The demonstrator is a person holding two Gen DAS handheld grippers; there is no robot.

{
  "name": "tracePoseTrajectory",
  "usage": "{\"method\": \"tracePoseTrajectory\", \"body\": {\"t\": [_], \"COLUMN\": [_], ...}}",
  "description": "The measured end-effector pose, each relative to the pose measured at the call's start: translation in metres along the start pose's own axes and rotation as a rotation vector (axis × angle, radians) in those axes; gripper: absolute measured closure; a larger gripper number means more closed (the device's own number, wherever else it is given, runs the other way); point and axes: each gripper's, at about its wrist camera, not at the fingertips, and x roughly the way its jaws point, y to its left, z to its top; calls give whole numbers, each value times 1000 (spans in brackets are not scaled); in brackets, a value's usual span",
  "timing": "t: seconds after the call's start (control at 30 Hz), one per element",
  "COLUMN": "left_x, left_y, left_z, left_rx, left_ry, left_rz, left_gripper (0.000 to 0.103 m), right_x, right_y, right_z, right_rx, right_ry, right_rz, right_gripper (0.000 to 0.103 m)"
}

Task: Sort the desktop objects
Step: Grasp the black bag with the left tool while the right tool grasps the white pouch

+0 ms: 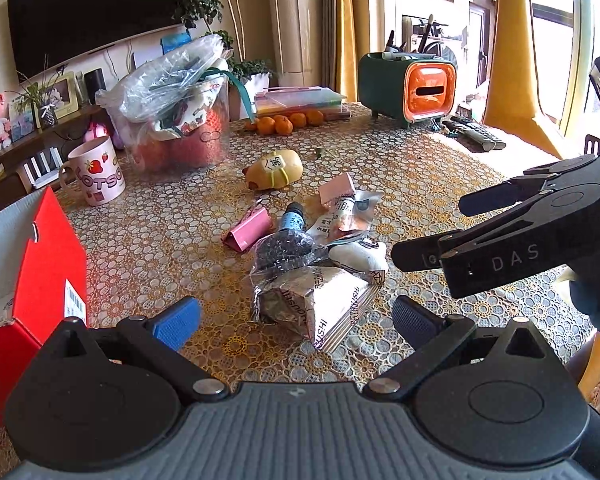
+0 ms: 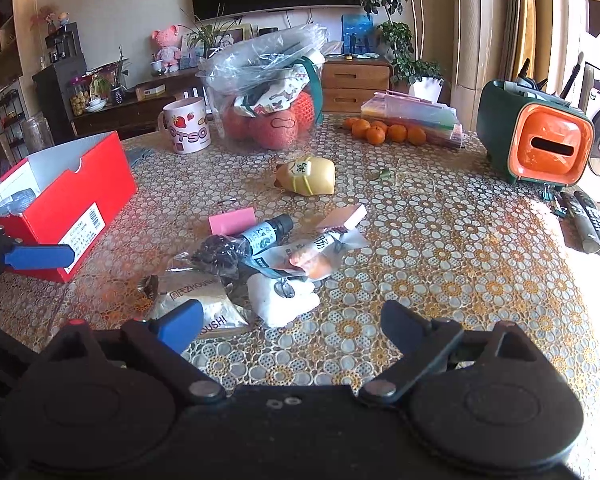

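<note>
A red box (image 2: 60, 200) stands open at the far left of the worktop (image 2: 440, 280), with a strawberry mug (image 2: 186, 130) behind it. The left gripper (image 1: 296, 320) hangs above the worktop's near edge, jaws spread and empty, facing a silver packet (image 1: 324, 304). That packet belongs to a pile in the middle of the worktop: a pink clip (image 1: 248, 232), a dark bottle (image 1: 294, 220), a clear bag of dark bits (image 2: 220, 254), a white pouch (image 2: 284, 300) and a printed wrapper (image 2: 316, 252), all touching or overlapping. Beyond the pile lies a yellow toy (image 2: 308, 176), apart from the rest. The right gripper (image 2: 292, 324) hovers near the pouch, jaws also spread, pinching nothing. Further right, oranges (image 2: 384, 132) sit by a stack of folders (image 2: 416, 114), then a green-and-orange holder (image 2: 540, 140) and two remotes (image 2: 588, 224).
</note>
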Motion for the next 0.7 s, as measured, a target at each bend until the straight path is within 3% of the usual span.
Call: {"method": "tracePoseTrajectory", "body": {"t": [0.33, 0.7], "left_x": [45, 64], "left_y": [12, 18], "left_z": [0, -5], "left_rx": [-25, -66], "left_ry": [56, 78], "left_rz": [-38, -72], "left_gripper": [0, 0], "right_x": [49, 72], "right_y": [-8, -6], "right_z": [13, 11], "right_rx": [95, 104], "right_ry": [73, 109], "right_rz": [19, 21], "right_gripper": [16, 26]}}
